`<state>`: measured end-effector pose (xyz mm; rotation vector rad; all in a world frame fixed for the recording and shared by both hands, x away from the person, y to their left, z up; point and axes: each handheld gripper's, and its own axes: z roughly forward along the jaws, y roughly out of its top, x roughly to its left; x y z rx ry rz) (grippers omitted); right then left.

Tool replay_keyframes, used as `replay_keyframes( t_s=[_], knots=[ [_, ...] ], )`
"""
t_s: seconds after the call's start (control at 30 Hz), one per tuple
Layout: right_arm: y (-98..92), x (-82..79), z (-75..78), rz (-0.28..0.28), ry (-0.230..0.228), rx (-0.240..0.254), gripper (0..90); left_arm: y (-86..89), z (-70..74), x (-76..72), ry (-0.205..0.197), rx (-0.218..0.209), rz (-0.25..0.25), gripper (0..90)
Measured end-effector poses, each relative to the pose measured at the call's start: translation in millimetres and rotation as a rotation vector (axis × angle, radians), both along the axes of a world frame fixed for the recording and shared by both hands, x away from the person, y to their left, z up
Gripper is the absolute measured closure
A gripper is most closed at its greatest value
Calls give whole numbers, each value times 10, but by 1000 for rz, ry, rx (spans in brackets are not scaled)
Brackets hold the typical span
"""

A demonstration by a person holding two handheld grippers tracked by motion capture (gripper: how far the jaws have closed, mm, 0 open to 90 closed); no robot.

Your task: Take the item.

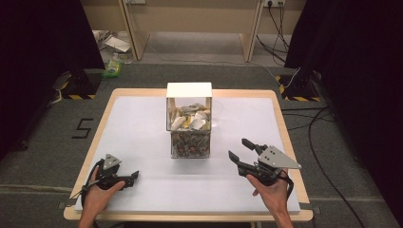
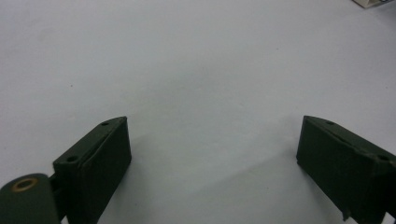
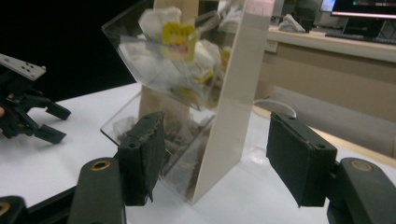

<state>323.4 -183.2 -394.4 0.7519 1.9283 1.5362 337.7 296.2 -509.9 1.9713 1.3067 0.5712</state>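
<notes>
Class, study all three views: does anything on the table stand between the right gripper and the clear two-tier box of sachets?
Nothing visible does. The right gripper, jaws open, faces the clear box across bare white tabletop.

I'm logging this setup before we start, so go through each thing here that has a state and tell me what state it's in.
Left gripper: open, empty, low over the table, jaws wide apart in its own view.
Right gripper: open, empty, pointing at the dispenser.
Dispenser: upright at mid-table, clear walls, white top.
Upper bin: stocked with white and yellow packets.
Lower bin: stocked with darker packets.
</notes>
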Motion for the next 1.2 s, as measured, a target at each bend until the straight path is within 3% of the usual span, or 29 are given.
replay_keyframes(
  t_s=[0.13,0.4,0.7,0.97,1.2],
  knots=[
    [73,-8,146,32,-21,15,388,1,0,1,0,0,0,91],
    [191,1,241,71,-30,9,406,-1,0,0,1,-1,1,91],
    [305,72,392,101,-53,42,432,-1,0,0,1,-2,1,91],
    [449,229,503,121,-61,75,466,-1,0,0,1,-2,1,91],
    [655,339,544,144,-73,60,458,-2,1,-1,1,-3,3,91]
  ],
)
